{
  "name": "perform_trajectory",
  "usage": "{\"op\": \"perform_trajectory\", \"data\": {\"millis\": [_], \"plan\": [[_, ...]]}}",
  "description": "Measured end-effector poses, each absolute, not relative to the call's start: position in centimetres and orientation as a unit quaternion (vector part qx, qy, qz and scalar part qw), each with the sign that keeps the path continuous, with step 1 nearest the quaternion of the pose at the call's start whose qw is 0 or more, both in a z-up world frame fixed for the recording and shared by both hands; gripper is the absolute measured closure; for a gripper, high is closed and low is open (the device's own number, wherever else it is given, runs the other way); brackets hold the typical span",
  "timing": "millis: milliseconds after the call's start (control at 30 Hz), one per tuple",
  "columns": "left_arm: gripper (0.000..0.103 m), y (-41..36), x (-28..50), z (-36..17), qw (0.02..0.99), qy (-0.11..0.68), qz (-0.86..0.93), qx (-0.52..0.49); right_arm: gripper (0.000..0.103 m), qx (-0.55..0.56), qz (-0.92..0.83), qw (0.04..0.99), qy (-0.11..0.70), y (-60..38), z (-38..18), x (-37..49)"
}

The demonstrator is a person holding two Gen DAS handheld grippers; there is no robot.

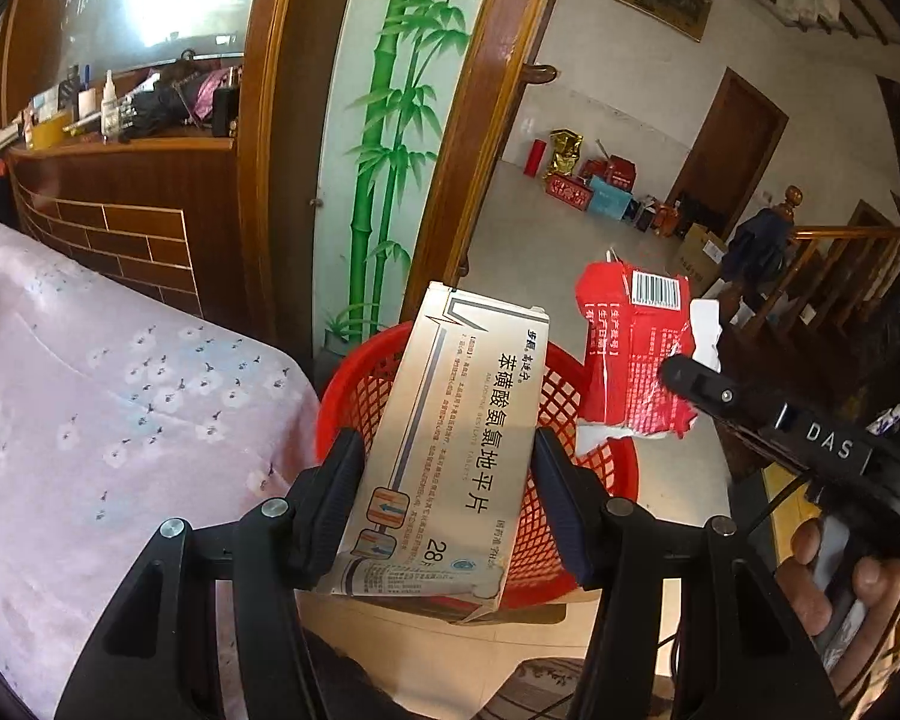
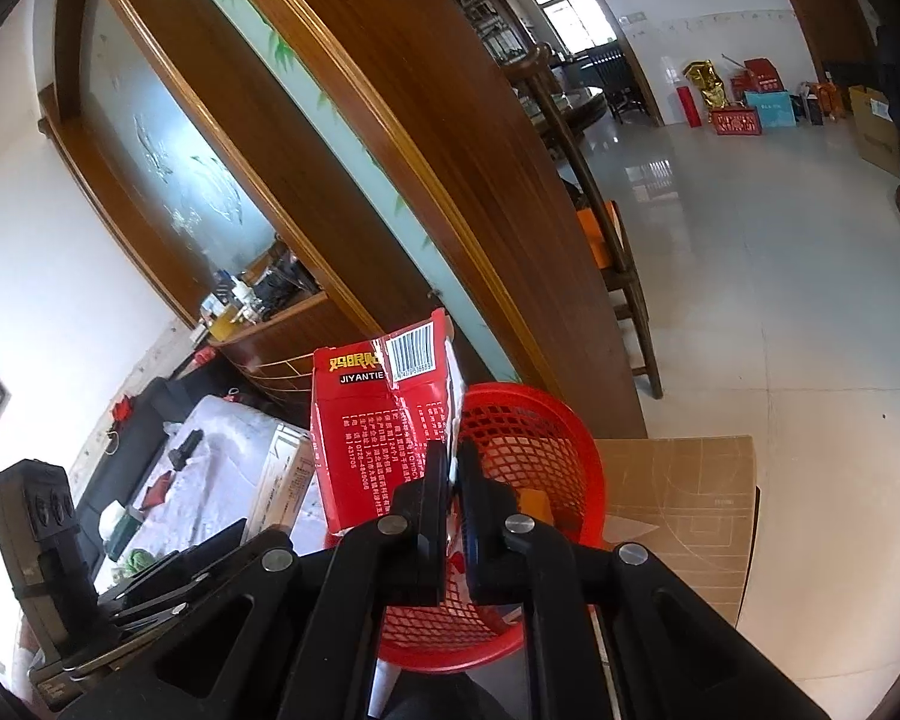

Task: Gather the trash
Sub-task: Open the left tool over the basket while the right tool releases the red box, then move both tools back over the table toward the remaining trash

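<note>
My left gripper [image 1: 447, 456] is shut on a beige medicine box [image 1: 450, 420], which tilts up above a red mesh basket [image 1: 594, 462]. Both pads press the box's long sides. To its right, the right gripper [image 1: 681, 369] pinches a torn red carton [image 1: 636, 348] over the basket's far rim. In the right wrist view, my right gripper [image 2: 455, 456] is shut on the flattened red carton [image 2: 378, 420], which stands up with its barcode on top. The red basket [image 2: 546, 438] lies just beyond and below it. The beige box [image 2: 285, 480] shows at the left.
A pink floral cloth [image 1: 108, 396] covers furniture at the left. A bamboo-painted wooden partition [image 1: 384, 138] rises behind the basket. A brown mat [image 2: 684, 498] lies under the basket. A wooden chair [image 2: 621, 282] and a shiny tiled floor [image 2: 750, 240] stretch beyond, with boxes [image 2: 750, 102] at the far wall.
</note>
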State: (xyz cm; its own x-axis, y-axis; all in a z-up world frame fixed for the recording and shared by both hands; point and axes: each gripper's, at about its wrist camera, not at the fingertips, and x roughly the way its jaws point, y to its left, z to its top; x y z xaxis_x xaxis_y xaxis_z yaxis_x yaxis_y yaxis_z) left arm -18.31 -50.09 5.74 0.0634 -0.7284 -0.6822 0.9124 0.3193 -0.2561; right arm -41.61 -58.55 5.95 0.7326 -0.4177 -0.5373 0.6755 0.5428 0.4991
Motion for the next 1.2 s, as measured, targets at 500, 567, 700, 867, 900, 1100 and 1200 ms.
{"op": "perform_trajectory", "data": {"millis": [500, 567, 700, 867, 900, 1100, 1200], "plan": [[0.023, -43.0, -14.0, 6.9, 0.751, 0.389, -0.529, 0.066, 0.045, 0.356, -0.312, 0.864, 0.17, -58.0, 6.9, -40.6], [0.019, -39.5, -13.3, 8.6, 0.781, 0.37, -0.501, 0.049, 0.031, 0.344, -0.295, 0.876, 0.162, -56.8, 7.8, -39.9], [0.018, -32.7, -12.0, 11.0, 0.828, 0.349, -0.439, 0.027, 0.022, 0.319, -0.232, 0.908, 0.143, -53.4, 9.8, -37.4], [0.018, -23.9, -9.7, 12.4, 0.874, 0.336, -0.351, -0.002, 0.017, 0.283, -0.123, 0.94, 0.146, -48.0, 11.2, -32.3], [0.018, -22.3, -9.4, 12.6, 0.881, 0.332, -0.337, -0.009, 0.016, 0.274, -0.1, 0.945, 0.15, -46.8, 11.4, -31.0], [0.017, -13.3, -6.7, 12.9, 0.915, 0.324, -0.235, -0.043, 0.013, 0.237, 0.016, 0.954, 0.184, -39.5, 11.2, -24.1], [0.017, -8.9, -4.9, 12.6, 0.923, 0.335, -0.176, -0.067, 0.012, 0.223, 0.053, 0.952, 0.204, -36.5, 10.5, -20.5]]}}
